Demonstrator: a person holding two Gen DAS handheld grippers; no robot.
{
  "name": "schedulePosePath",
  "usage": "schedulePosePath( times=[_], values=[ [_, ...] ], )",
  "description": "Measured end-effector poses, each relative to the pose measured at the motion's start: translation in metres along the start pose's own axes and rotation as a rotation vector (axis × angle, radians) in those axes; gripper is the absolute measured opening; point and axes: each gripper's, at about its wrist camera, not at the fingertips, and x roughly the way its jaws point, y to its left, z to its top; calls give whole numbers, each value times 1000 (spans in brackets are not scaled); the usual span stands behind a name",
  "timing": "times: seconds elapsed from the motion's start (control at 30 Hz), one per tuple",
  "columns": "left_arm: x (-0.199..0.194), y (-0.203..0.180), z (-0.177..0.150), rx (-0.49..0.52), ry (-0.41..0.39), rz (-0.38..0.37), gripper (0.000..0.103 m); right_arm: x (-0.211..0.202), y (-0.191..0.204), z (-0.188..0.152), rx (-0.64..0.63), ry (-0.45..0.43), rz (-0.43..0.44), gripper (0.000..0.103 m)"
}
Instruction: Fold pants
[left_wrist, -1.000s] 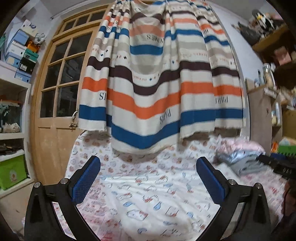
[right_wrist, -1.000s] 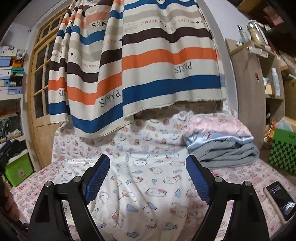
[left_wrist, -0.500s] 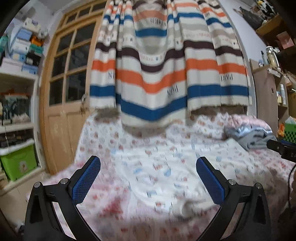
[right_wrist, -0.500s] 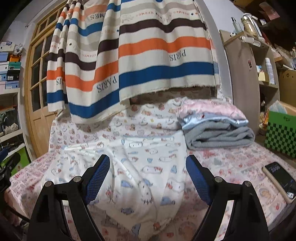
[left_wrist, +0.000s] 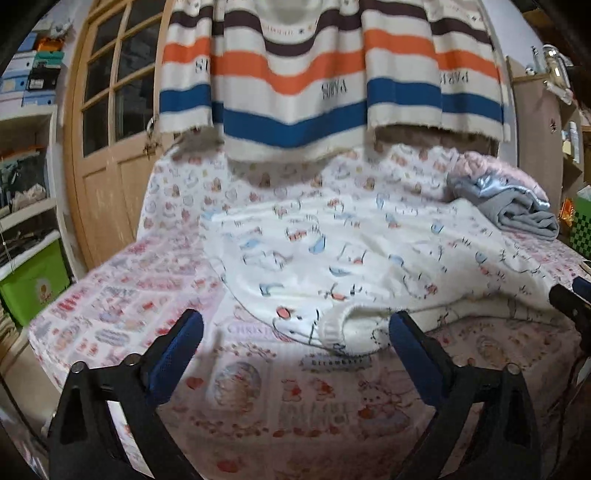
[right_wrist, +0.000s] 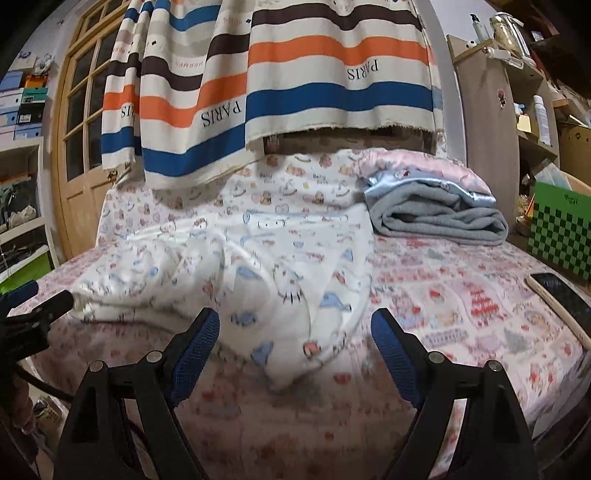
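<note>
While rumpled, fleecy pants (left_wrist: 332, 258) lie w/ ribbed waistband (left_wrist: 334, 326).

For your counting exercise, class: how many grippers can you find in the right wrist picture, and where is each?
2. The right gripper fills the bottom foreground, open, before the white printed pants. The left gripper pokes in at the left edge, beside the pants; most of it is cut off.

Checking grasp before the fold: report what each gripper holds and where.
Nothing is held. The left gripper and right gripper are both open, short of the white printed pants on the bed.
</note>
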Motion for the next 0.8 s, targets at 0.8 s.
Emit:
schedulePosePath(
  times=[0.8],
  values=[
    [28, -2, 3, -2, 7, 75, 73, 11, 17, -8, -125, 60, -101, 66]
  ],
)
